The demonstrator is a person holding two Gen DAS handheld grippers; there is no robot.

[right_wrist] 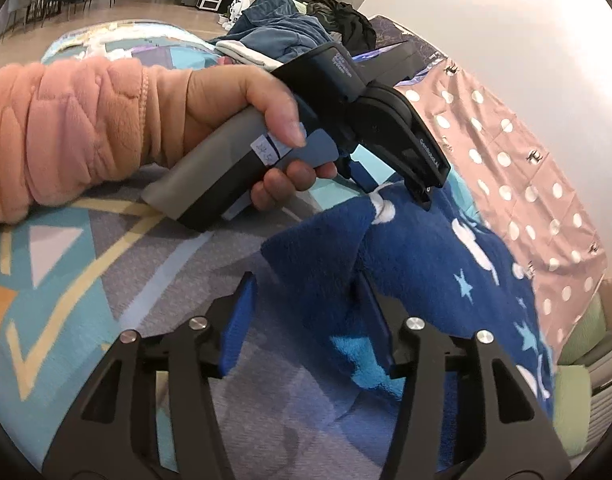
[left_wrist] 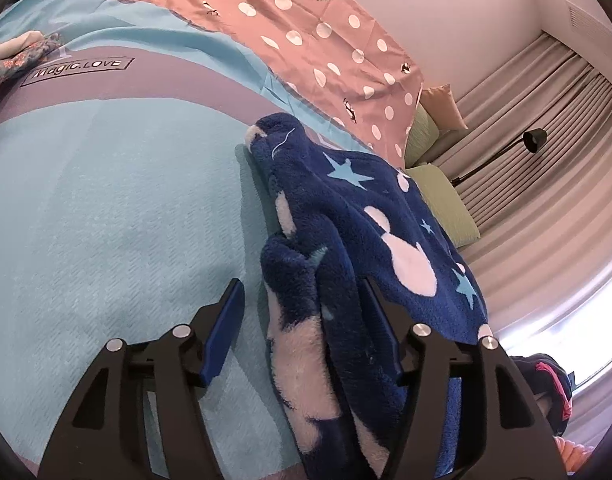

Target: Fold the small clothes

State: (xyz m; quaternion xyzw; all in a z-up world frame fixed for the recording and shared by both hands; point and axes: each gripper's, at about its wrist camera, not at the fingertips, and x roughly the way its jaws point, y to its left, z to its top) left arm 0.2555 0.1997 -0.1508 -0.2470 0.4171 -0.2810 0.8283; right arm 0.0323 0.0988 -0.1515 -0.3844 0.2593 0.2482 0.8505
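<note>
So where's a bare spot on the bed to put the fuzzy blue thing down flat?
The widest bare patch is the light blue sheet, bordered by the blue star fleece on its right and the Magic.LOVE label above. It is crowded toward the pink dotted cloth and green pillows.

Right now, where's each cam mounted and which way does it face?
Left wrist: on the left gripper, looking along its open fingers across the teal bedspread at the blue star fleece garment; no hand shows.
Right wrist: on the right gripper, facing the same garment; the person's left hand holding the other gripper shows.
Shared: the garment and the pink polka-dot sheet.
</note>
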